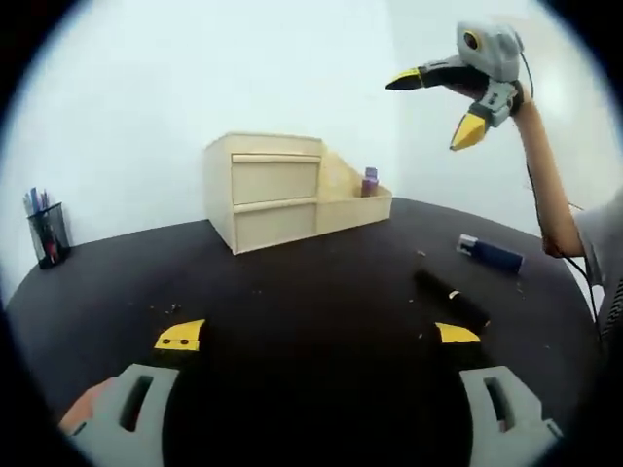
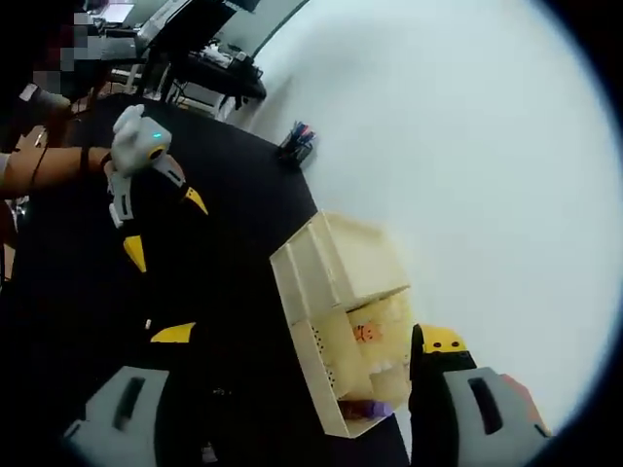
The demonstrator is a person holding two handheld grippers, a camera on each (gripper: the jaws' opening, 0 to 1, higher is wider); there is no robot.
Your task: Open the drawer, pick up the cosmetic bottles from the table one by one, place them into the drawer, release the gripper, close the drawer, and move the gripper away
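Black surface carries a pale wooden drawer unit, both drawers shut. Two bottles lie at 3 o'clock of the left tool: a blue one and a dark one, apart. Both look small, light, rigid and smooth, liable to roll; grip mid-body across the width. Left tool: spread, empty. Right tool: raised, spread, empty.

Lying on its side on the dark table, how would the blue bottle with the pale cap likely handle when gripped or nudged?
The blue bottle looks rigid, so it probably won't deform. Its body looks rounded and lies flat on the table, so a nudge may roll it. It seems small, likely light.
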